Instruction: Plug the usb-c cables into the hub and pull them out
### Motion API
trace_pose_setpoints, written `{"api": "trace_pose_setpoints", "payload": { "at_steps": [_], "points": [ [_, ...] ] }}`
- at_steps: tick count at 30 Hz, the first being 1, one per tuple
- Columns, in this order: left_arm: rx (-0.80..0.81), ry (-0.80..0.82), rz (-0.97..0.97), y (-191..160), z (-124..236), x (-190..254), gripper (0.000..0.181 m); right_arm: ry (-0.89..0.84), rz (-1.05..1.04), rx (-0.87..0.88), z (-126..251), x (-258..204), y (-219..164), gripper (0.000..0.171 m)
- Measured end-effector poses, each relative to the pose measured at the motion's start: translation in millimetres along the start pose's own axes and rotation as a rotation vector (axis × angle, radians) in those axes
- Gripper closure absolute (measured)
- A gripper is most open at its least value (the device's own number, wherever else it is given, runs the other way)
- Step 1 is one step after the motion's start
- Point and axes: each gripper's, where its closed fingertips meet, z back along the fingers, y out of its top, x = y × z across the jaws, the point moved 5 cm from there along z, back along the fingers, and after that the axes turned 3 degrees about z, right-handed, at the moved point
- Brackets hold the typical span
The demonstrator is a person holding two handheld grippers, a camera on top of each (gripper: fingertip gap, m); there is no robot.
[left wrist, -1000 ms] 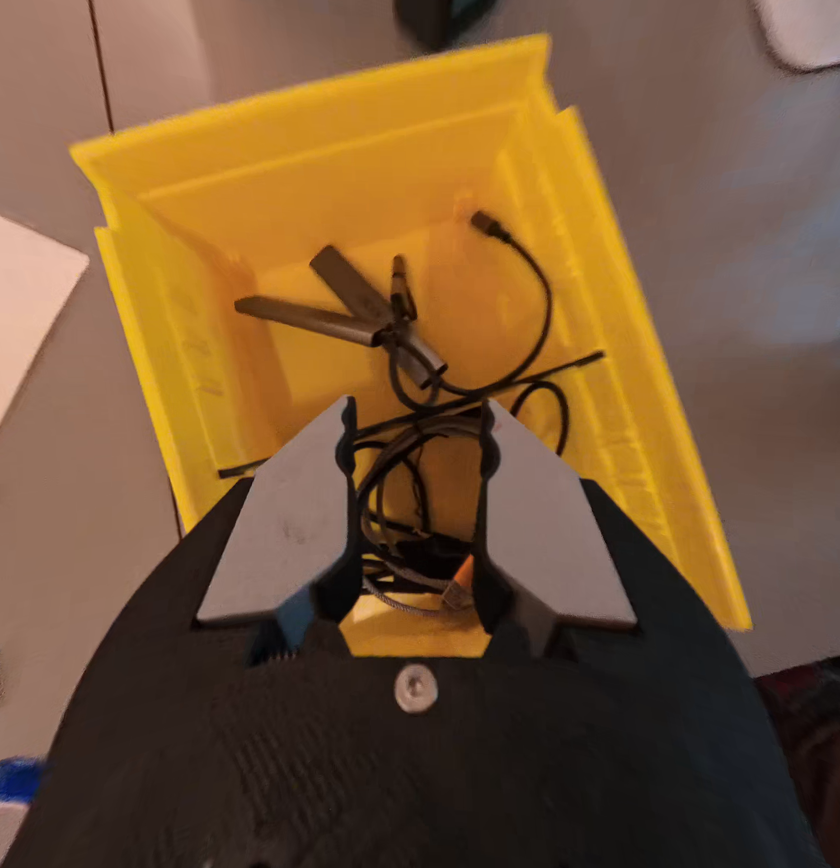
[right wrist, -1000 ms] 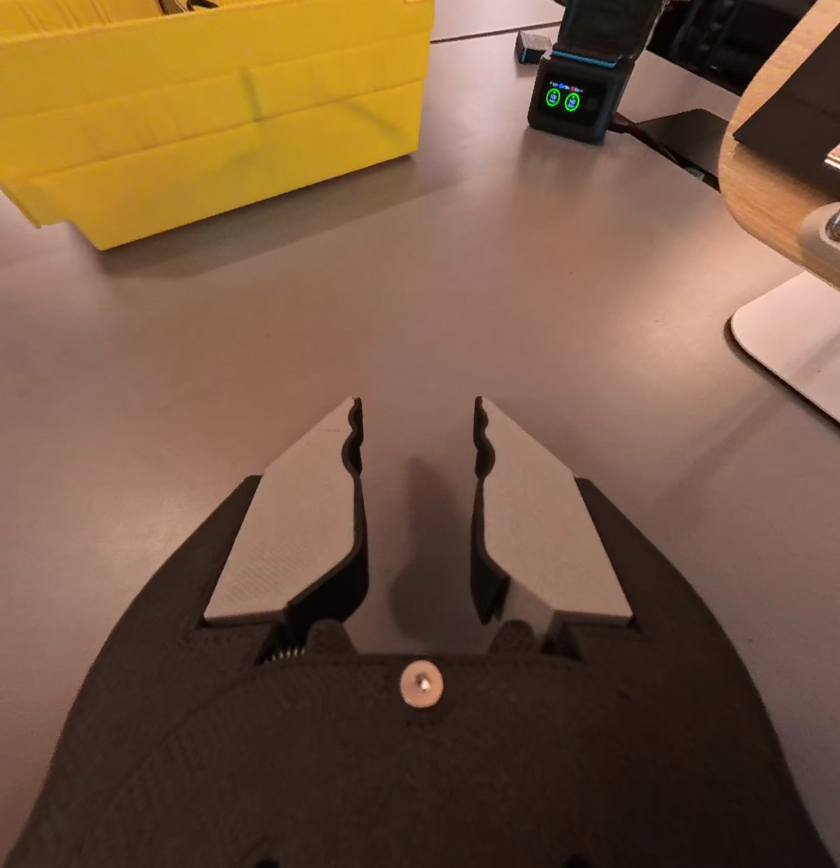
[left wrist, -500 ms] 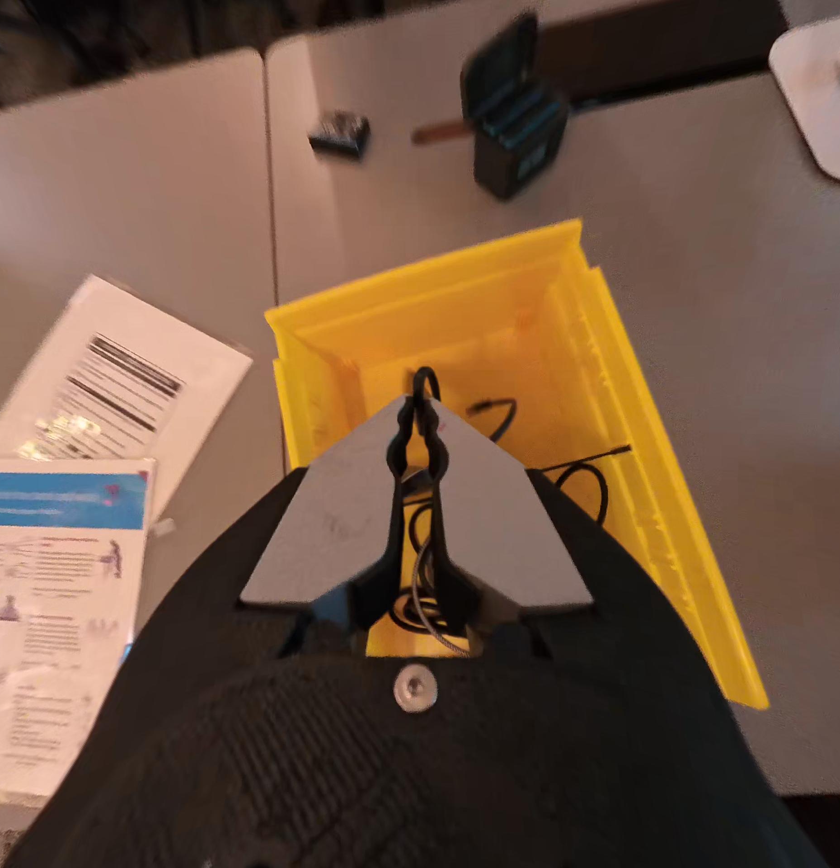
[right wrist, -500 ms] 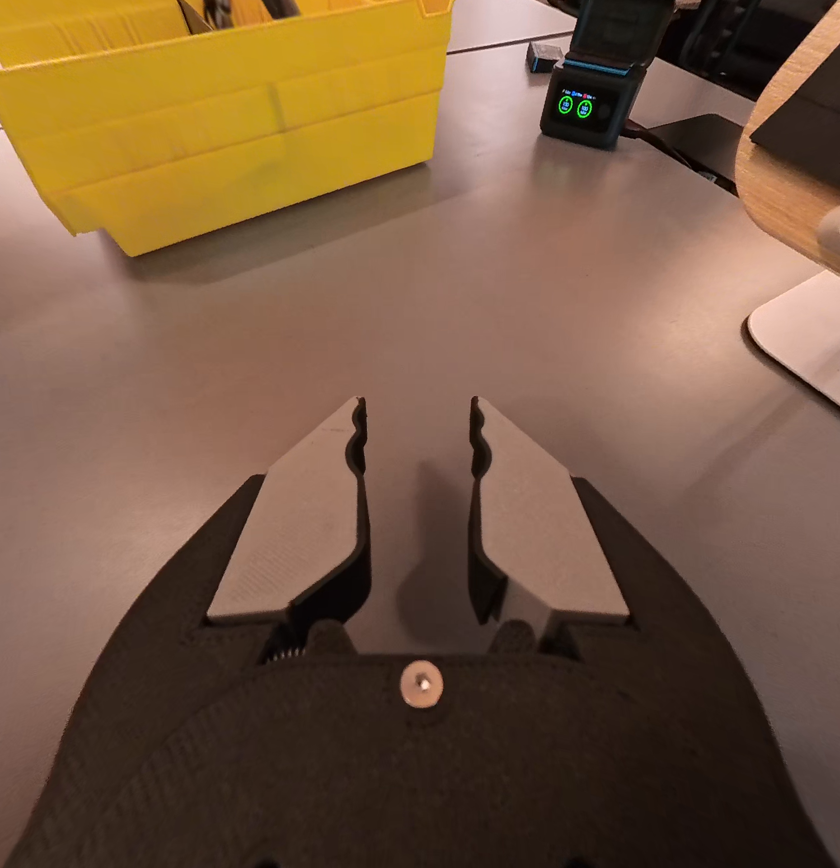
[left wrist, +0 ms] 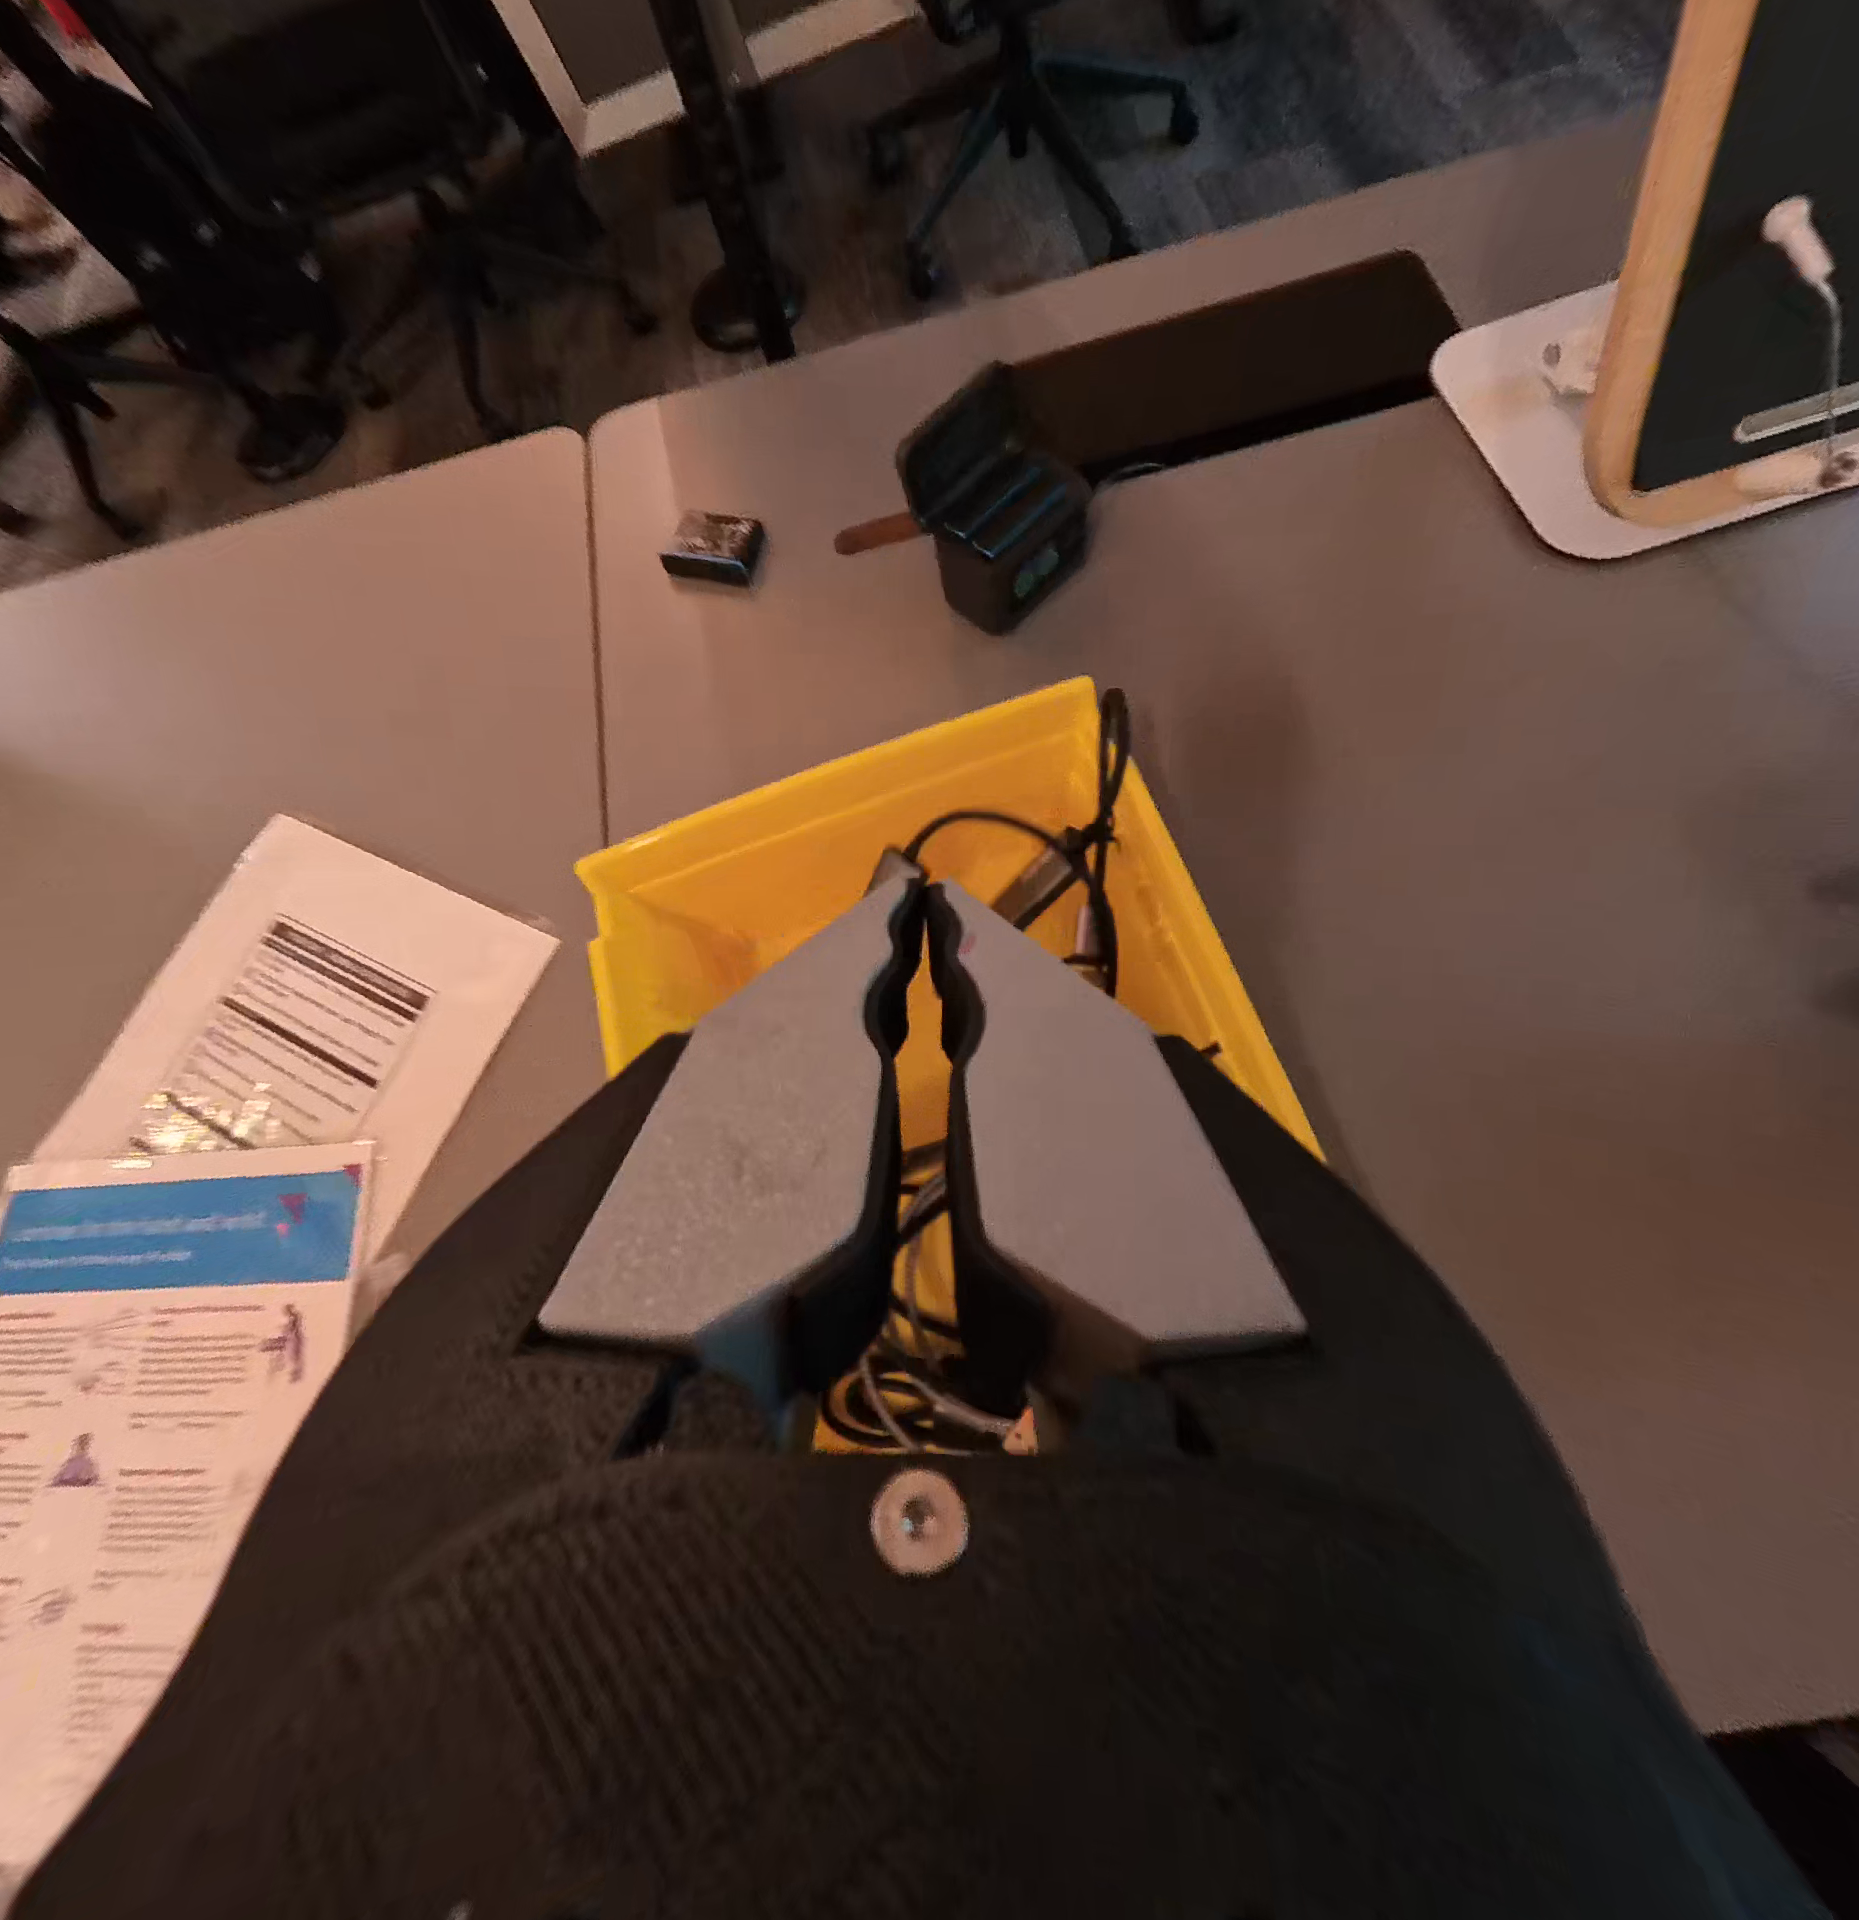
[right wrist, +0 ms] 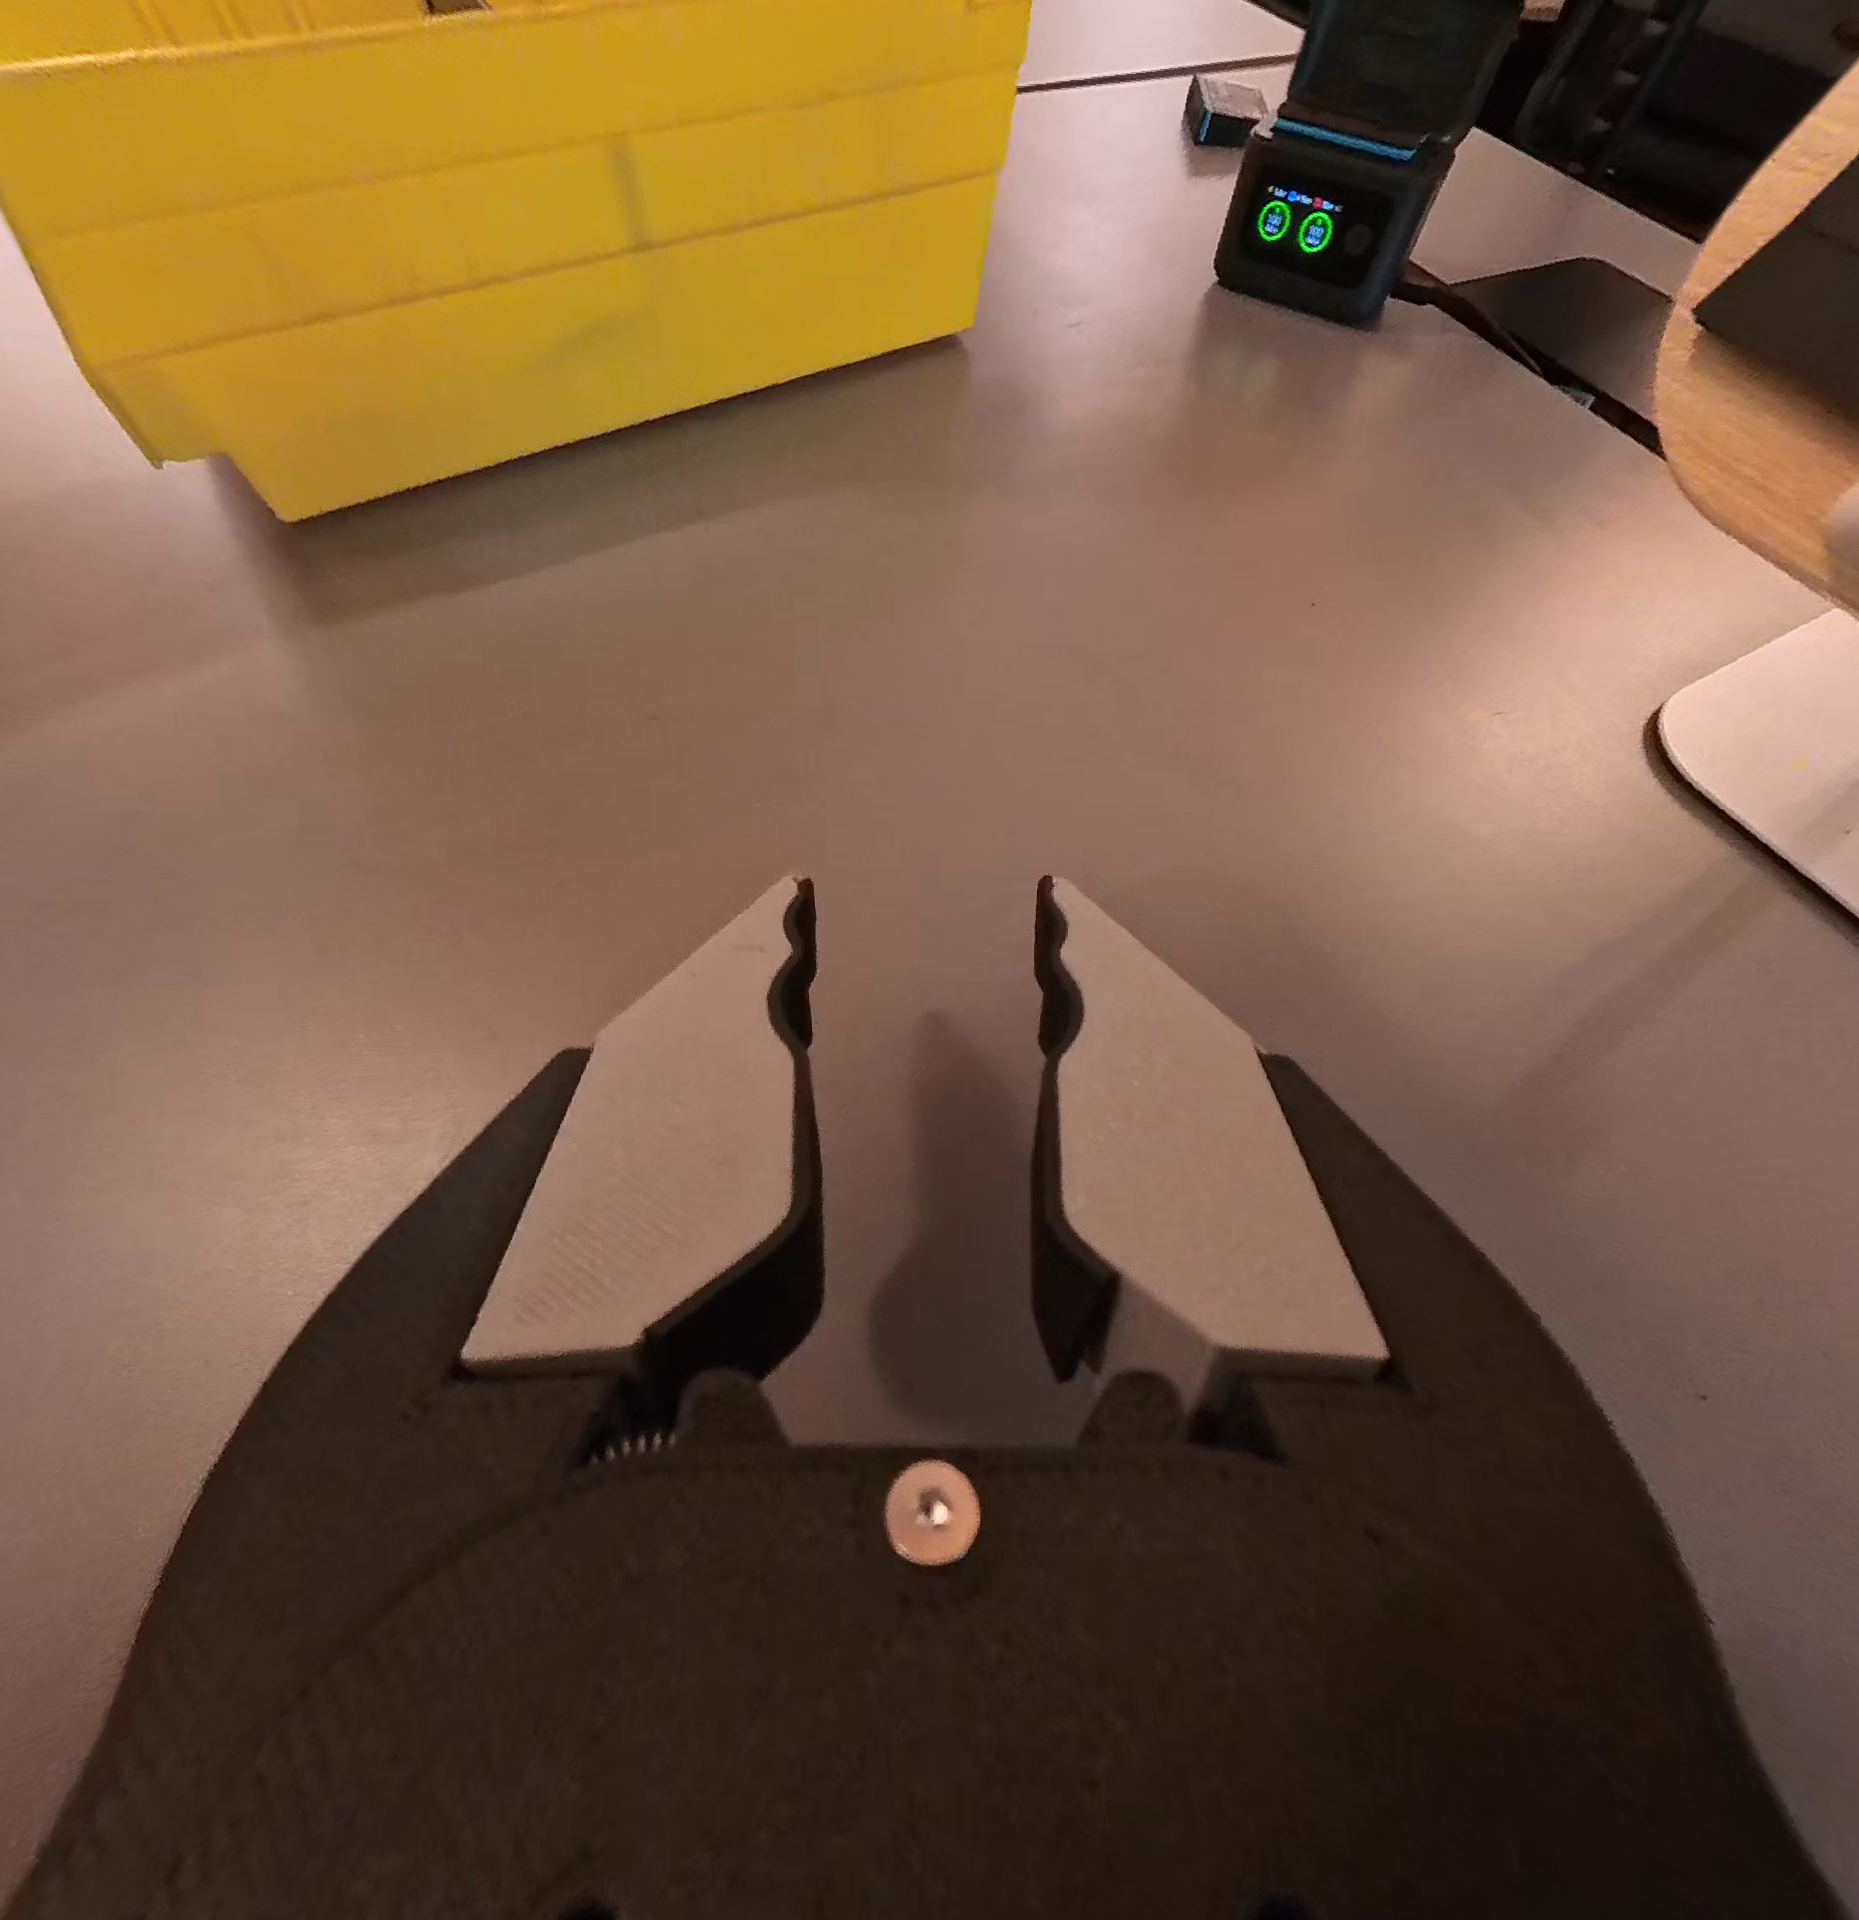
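Grey desk: left gripper fingers now pinching cable, lifted above bin; right gripper fingers still spread.

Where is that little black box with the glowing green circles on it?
In the right wrist view, the black box stands on the grey table at upper right, just right of the yellow bin and left of the wooden-edged stand.
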Motion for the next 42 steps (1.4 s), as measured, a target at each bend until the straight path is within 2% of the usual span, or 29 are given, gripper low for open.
{"api": "trace_pose_setpoints", "payload": {
  "at_steps": [6,7,11,13,16,19,24,26,27,28,31,35,37,39,40,42],
  "points": [
    [-0.066,-0.094,0.044,-20.2,-29.0,6.3,0.181,-0.005,0.05,-0.02,-1.4,-5.2,-1.0,0.133],
    [-0.09,-0.109,0.042,-24.0,-35.4,8.2,0.174,-0.006,0.058,-0.025,-2.1,-6.0,-1.4,0.133],
    [-0.131,-0.175,0.066,-29.7,-60.9,17.2,0.167,-0.017,0.084,-0.035,-3.1,-7.7,-1.7,0.133],
    [-0.123,-0.241,0.118,-27.0,-74.2,25.3,0.164,-0.032,0.091,-0.017,-1.9,-6.9,0.1,0.135],
    [-0.129,-0.356,0.237,-22.9,-95.8,39.3,0.15,-0.035,0.079,-0.008,-1.3,-5.1,0.7,0.135],
    [-0.145,-0.406,0.311,-21.7,-116.9,49.0,0.145,-0.026,0.059,-0.006,-1.1,-3.6,0.6,0.135],
    [-0.159,-0.401,0.408,-25.2,-144.0,54.8,0.148,-0.017,0.055,-0.006,-1.8,-2.7,0.7,0.135],
    [-0.164,-0.404,0.427,-25.4,-148.0,56.5,0.159,-0.015,0.061,-0.008,-2.3,-2.9,0.8,0.135],
    [-0.169,-0.357,0.404,-26.8,-149.1,52.6,0.174,-0.014,0.063,-0.009,-2.5,-3.1,0.7,0.135],
    [-0.153,-0.334,0.365,-25.4,-148.2,50.4,0.18,-0.013,0.065,-0.009,-2.5,-3.4,0.8,0.135],
    [-0.092,-0.265,0.31,-14.2,-136.5,41.9,0.18,-0.014,0.078,-0.004,-1.7,-4.9,1.2,0.135],
    [0.106,-0.246,0.289,21.7,-94.7,29.1,0.18,-0.015,0.095,-0.009,-2.0,-6.7,0.9,0.136],
    [0.315,-0.311,0.347,49.1,-60.2,21.8,0.18,-0.018,0.104,-0.013,-2.2,-7.5,0.8,0.136],
    [0.507,-0.488,0.47,71.3,-25.0,16.5,0.181,-0.024,0.113,-0.013,-1.9,-8.1,1.0,0.136],
    [0.513,-0.542,0.51,74.4,-15.9,14.3,0.181,-0.028,0.117,-0.014,-1.8,-8.3,0.9,0.136],
    [0.461,-0.498,0.489,72.1,-8.9,11.1,0.181,-0.041,0.128,-0.017,-1.4,-7.4,0.5,0.136]
  ]
}}
